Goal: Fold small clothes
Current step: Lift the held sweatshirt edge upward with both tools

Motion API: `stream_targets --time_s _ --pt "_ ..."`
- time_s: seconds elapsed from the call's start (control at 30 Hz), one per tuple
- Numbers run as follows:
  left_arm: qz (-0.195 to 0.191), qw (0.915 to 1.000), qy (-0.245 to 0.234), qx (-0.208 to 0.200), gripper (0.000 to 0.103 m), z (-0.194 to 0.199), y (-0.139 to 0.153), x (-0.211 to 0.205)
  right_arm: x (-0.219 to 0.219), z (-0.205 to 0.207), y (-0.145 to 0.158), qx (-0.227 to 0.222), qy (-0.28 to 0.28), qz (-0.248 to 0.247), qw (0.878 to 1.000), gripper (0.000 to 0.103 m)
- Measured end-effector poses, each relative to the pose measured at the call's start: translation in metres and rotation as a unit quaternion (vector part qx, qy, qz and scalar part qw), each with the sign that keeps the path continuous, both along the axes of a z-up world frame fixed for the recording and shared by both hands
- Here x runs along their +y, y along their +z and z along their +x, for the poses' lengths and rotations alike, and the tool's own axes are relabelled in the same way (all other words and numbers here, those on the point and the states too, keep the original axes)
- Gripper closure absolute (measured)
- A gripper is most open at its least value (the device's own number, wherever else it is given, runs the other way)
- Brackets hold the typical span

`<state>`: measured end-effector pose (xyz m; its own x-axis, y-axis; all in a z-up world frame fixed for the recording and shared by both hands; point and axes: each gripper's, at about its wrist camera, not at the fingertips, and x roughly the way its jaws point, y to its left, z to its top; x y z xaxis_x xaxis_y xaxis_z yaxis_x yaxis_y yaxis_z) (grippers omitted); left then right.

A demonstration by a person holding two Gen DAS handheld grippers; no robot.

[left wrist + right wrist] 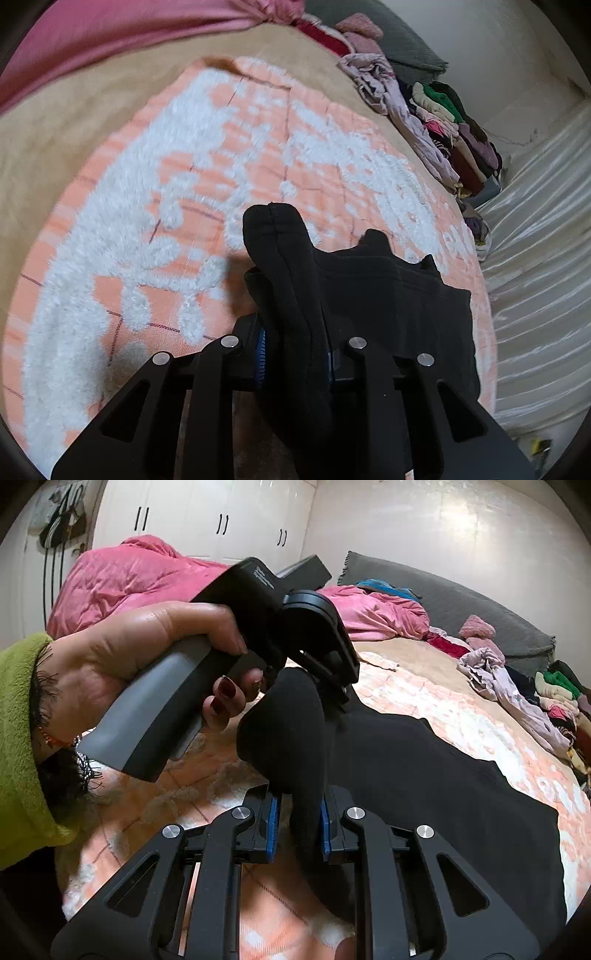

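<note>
A small black garment (388, 295) lies partly on an orange and white fluffy blanket (184, 184) on the bed. My left gripper (295, 354) is shut on a bunched edge of the garment, which sticks up past the fingers. My right gripper (298, 823) is shut on another bunched edge of the same black garment (424, 786), lifted above the blanket. The left gripper's body (258, 602), held in a hand, sits just beyond the right gripper, close to it. The rest of the garment trails to the right on the blanket (461, 720).
A pile of mixed clothes (443, 118) runs along the bed's right side, also shown in the right wrist view (517, 686). A pink duvet (122, 579) and a grey pillow (443, 602) lie at the back. White wardrobe doors (207, 517) stand behind. White sheet (535, 240) at right.
</note>
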<state>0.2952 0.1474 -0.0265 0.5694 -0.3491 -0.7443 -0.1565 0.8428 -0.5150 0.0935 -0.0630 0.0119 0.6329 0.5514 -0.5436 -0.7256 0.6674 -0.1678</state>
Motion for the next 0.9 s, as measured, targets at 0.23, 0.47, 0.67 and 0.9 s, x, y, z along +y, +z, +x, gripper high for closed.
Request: stream_targets --time_s 0.23,0.47,0.67,0.9 --pt "0.04 0.9985 0.001 -0.039 0.082 -0.019 0.027 -0.014 -0.02 -0.007 0.007 0.018 -0.017 0.024 0.999 0.092" --pt "0.047 0.9974 0.012 -0.054 0.082 -0.03 0.046 -0.025 -0.043 -0.001 0.019 0.049 -0.036 0.067 0.996 0.093" --pt "0.05 0.9971 0.011 -0.056 0.082 -0.022 0.068 -0.051 -0.068 0.007 0.03 0.061 -0.056 0.099 0.992 0.095" --pt "0.081 0.9947 -0.012 -0.062 0.082 -0.004 0.098 -0.106 -0.112 0.021 0.044 0.071 -0.097 0.14 0.983 0.096"
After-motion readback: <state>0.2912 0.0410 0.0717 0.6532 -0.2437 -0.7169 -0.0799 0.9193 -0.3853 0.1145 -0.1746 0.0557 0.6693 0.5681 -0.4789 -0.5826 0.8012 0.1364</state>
